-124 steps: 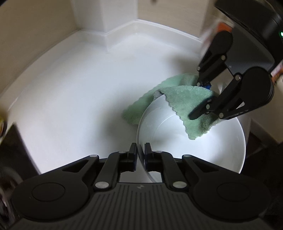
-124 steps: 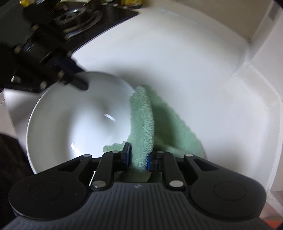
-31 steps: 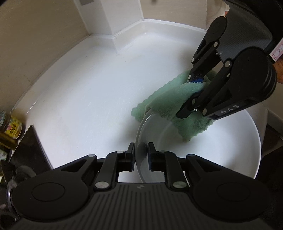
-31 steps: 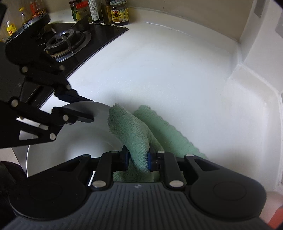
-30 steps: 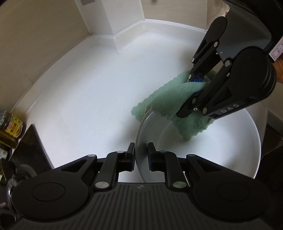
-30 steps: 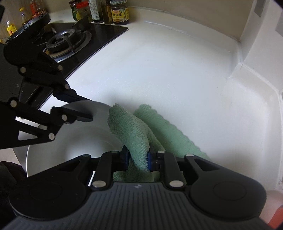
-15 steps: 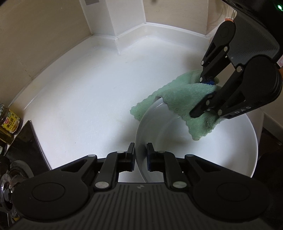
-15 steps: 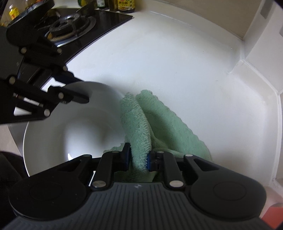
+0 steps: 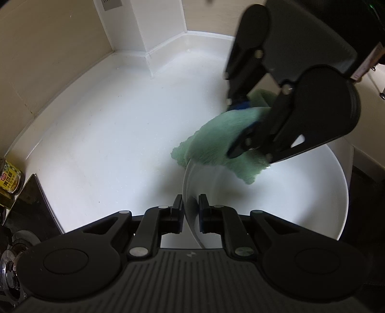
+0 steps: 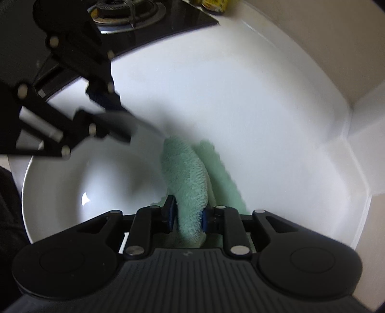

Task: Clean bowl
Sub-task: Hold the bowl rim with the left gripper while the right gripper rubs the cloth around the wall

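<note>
Left tongs (image 9: 190, 211) up close in the left wrist view, pinching the near rim of the white bowl (image 9: 300, 204), which sits at the worktop's (image 9: 108, 144) front edge. Right tongs (image 9: 237, 130) come in from above, clamped on a green cloth (image 9: 216, 142) draped over the bowl's far rim. A labelled jar (image 9: 9, 178) peeks in beside the black hob at the left edge.

Over to the right wrist view: right tongs (image 10: 186, 216) squeezed on the folded green cloth (image 10: 187, 173), one flap inside the bowl (image 10: 72, 187), the other outside on the white worktop (image 10: 240, 96). Left tongs (image 10: 113, 115), blurred, grip the bowl's far rim. A gas burner (image 10: 125, 9) sits on the hob at the back left.
</note>
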`<state>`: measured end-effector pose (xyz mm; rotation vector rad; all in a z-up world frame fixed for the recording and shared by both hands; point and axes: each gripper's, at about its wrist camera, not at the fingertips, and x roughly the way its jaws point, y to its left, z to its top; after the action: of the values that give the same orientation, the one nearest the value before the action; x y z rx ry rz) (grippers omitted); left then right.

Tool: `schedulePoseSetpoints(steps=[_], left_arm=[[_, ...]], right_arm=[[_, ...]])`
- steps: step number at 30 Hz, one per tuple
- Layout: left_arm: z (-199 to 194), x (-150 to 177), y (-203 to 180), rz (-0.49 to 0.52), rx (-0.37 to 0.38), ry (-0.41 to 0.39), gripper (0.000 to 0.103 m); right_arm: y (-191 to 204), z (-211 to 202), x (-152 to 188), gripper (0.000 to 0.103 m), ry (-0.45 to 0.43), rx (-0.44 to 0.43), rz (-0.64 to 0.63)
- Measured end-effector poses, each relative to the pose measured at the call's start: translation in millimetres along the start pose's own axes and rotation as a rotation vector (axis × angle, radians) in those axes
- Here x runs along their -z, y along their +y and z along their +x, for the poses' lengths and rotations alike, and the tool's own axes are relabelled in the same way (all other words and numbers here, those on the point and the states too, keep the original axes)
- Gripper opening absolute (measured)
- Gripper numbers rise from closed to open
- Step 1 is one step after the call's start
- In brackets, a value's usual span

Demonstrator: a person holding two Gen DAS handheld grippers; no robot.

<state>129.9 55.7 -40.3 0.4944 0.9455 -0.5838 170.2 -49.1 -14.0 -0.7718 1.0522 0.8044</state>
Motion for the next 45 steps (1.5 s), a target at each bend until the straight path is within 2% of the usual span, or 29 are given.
schedulePoseSetpoints(steps=[4, 7, 10, 15, 18, 23, 26, 29, 31, 34, 36, 40, 43, 45], left_arm=[[0, 0, 3, -0.024, -0.004, -0.003, 0.012], [0, 0, 3, -0.085, -0.013, 0.017, 0.012], [0, 0, 1, -0.105, -0.02, 0.021, 0.012], [2, -2, 6, -0.121, -0.002, 0.025, 0.013], [2, -4, 9, -0.088, 0.024, 0.033, 0.012], [5, -10, 10, 0.038, 0.081, 0.03, 0.01], [9, -16, 11, 0.086, 0.109, 0.033, 0.01], [10, -17, 15, 0.06, 0.112, 0.041, 0.01], [9, -14, 20, -0.027, 0.086, 0.042, 0.011], [1, -2, 20, -0.141, 0.041, 0.044, 0.011], [-3, 4, 18, -0.178, 0.025, 0.042, 0.012], [-2, 7, 20, -0.179, 0.044, 0.032, 0.009], [2, 0, 27, -0.128, 0.098, 0.038, 0.007], [5, -5, 28, -0.087, 0.126, 0.031, 0.007]], right_arm=[[-1, 2, -6, 0.02, -0.024, -0.011, -0.005], [-7, 1, -1, 0.019, -0.047, -0.033, 0.046], [-14, -1, 11, 0.018, -0.071, -0.055, 0.144], [-9, -4, 27, 0.016, -0.059, -0.027, 0.254], [-3, -7, 32, 0.015, -0.022, -0.039, 0.226], [-10, -3, 33, 0.015, 0.051, -0.158, 0.164], [-11, 2, 18, 0.015, 0.061, -0.133, 0.102], [-4, 2, 1, 0.018, 0.033, -0.079, 0.02], [-2, 2, -7, 0.019, 0.002, -0.079, 0.009], [-8, 0, -5, 0.017, -0.046, -0.1, 0.068], [-12, -2, 3, 0.016, -0.061, -0.104, 0.139], [-16, -8, 23, 0.015, -0.074, -0.09, 0.314], [-10, -3, 35, 0.015, 0.009, -0.117, 0.248], [-16, 0, 38, 0.014, 0.029, -0.161, 0.225]])
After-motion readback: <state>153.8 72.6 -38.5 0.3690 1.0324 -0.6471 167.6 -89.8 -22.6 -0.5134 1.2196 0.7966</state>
